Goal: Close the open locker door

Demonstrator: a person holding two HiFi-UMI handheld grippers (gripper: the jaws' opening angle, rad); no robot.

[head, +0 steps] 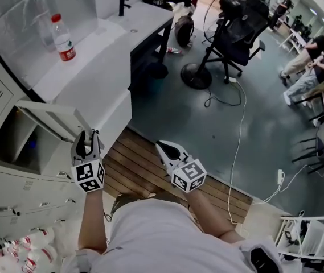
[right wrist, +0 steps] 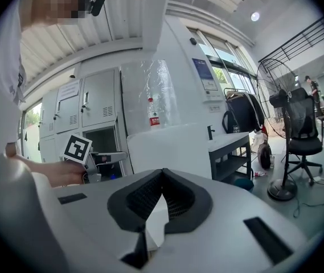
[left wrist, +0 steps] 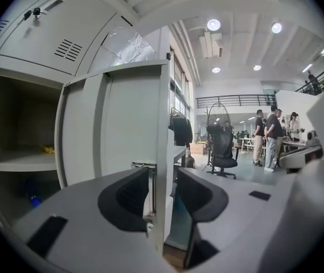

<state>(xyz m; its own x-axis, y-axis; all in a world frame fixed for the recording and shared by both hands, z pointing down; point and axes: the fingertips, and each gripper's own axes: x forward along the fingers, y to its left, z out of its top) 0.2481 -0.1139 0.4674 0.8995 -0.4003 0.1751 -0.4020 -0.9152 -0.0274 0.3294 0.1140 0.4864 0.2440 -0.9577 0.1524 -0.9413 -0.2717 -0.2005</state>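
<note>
While left tool (left wrist: 162,182) straddles locker door (left wrist: 116,124), red-labelled bottle (head: 62,37)

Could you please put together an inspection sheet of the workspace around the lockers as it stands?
Surface: wood decking before the lockers, grey floor beyond.
Job's things: locker door stands open.
Clutter: water bottle upright on the white counter.
Grippers: left claw open, astride the door's free edge; right claw shut, empty.
Cables: white cable runs across the floor to a power strip.
Surroundings: floor fan, office chair, seated people at right.
</note>
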